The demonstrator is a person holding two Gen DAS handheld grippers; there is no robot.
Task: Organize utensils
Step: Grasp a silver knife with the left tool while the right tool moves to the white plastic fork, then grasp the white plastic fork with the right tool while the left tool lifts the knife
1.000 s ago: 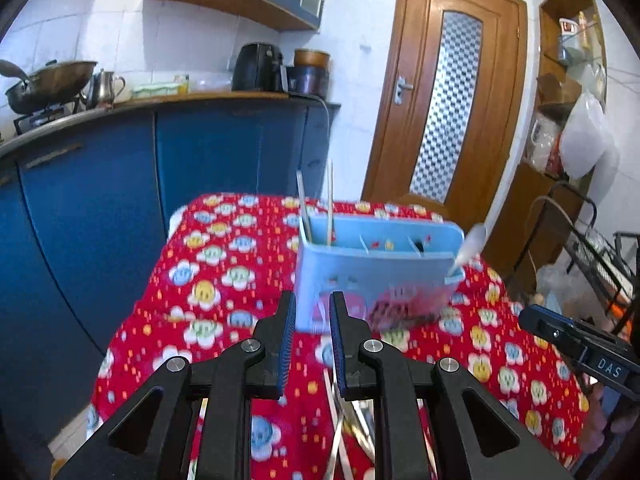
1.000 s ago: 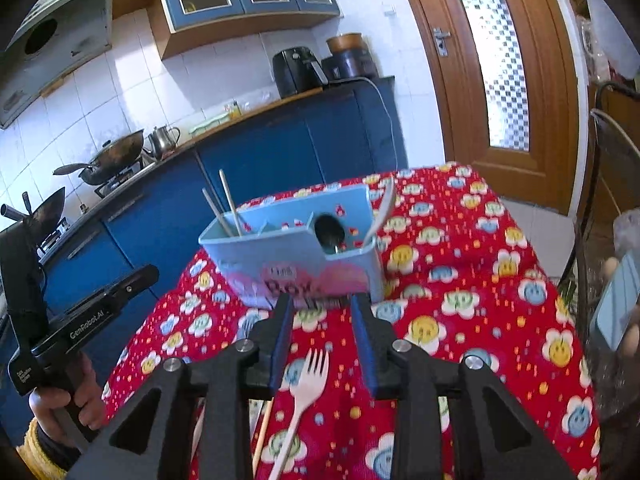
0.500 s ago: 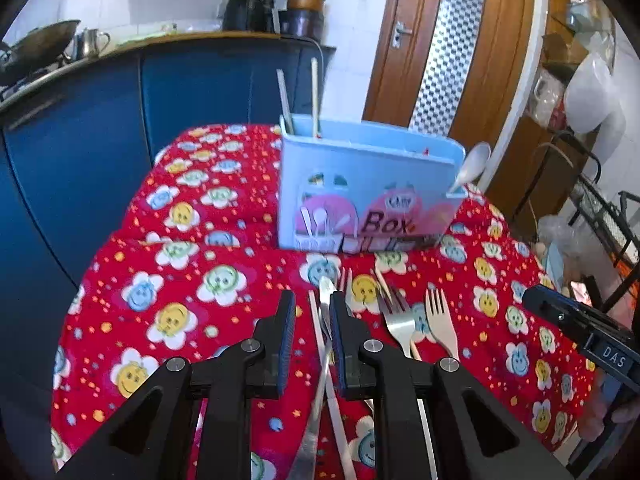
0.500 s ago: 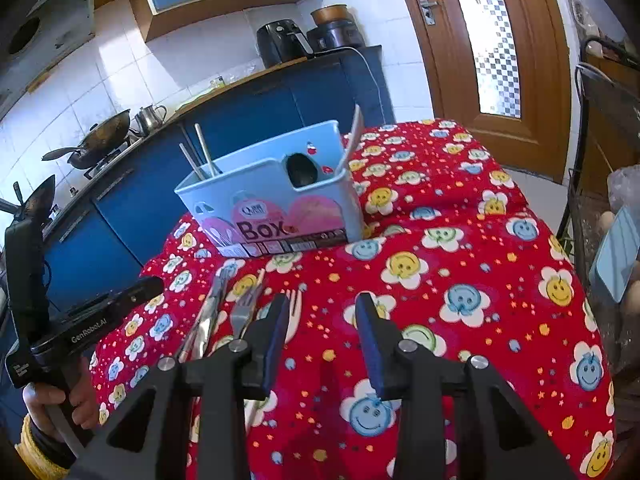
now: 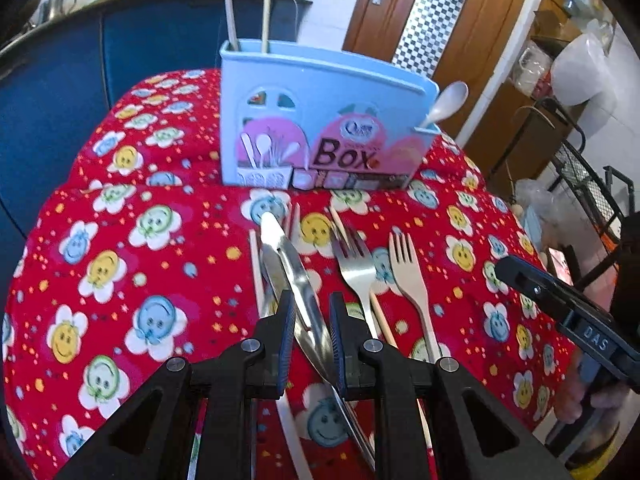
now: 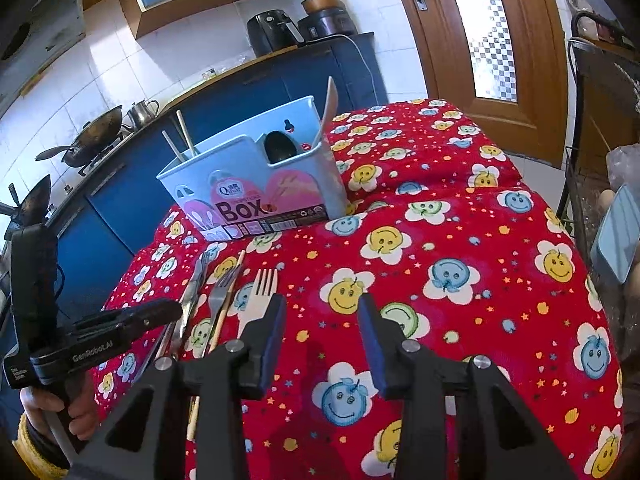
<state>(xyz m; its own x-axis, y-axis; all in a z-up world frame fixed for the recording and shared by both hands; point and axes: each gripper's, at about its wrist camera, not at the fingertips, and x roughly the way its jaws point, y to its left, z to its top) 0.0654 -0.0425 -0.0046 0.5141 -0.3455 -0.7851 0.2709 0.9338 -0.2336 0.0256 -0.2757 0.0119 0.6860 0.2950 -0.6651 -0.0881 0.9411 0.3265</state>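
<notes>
A light blue utensil box (image 5: 320, 128) marked "Box" stands on the red flowered tablecloth; it also shows in the right wrist view (image 6: 256, 184). It holds two chopsticks (image 5: 248, 16) at its left end and a pale spoon (image 5: 444, 104) at its right end. In front of it lie a steel knife (image 5: 288, 264), a steel fork (image 5: 356, 264), a pale wooden fork (image 5: 408, 268) and loose chopsticks. My left gripper (image 5: 312, 316) is open, its fingers low on either side of the knife. My right gripper (image 6: 320, 320) is open and empty, right of the wooden fork (image 6: 260, 292).
The tablecloth (image 6: 460, 272) drops off at its left and right edges. Blue kitchen cabinets (image 5: 60, 80) stand behind and to the left. A wooden door (image 6: 500, 32) and wire racks (image 5: 580, 172) are at the right.
My left gripper has tilted down and come low over the cutlery, now straddling the knife. My right gripper has drawn back from the box and opened wider.
</notes>
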